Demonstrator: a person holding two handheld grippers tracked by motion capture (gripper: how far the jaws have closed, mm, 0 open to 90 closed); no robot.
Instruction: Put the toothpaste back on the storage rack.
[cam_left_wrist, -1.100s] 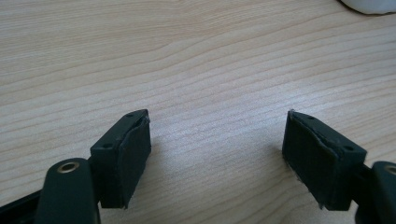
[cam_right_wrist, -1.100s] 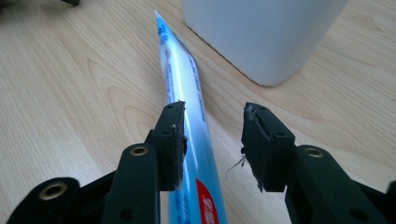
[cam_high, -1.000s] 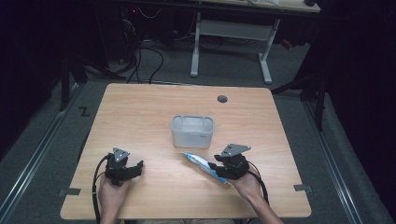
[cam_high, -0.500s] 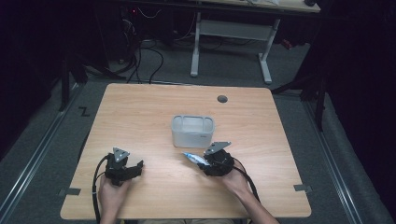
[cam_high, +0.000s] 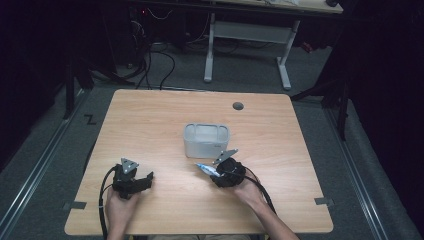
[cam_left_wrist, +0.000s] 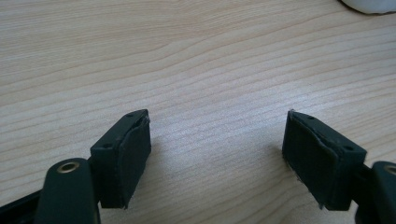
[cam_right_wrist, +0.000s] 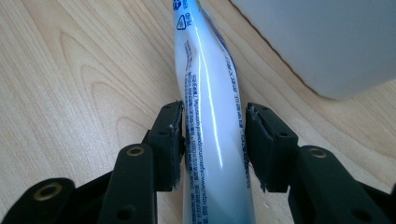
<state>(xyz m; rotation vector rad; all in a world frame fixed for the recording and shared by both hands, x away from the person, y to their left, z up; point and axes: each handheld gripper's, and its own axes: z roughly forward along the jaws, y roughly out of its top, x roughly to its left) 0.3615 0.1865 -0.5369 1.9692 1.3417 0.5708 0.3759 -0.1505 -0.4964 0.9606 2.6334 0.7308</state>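
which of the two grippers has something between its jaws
The right gripper: its jaws close on a white and blue tube beside the white container. The left gripper stands open over bare table.

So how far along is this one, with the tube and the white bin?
Done: the right gripper has the toothpaste tube clamped between its pads and sits beside the white bin. In hand: carrying the tube, apparently toward the bin. Left: the tube is not yet in the bin, probably the next step. The left gripper rests open on the table.
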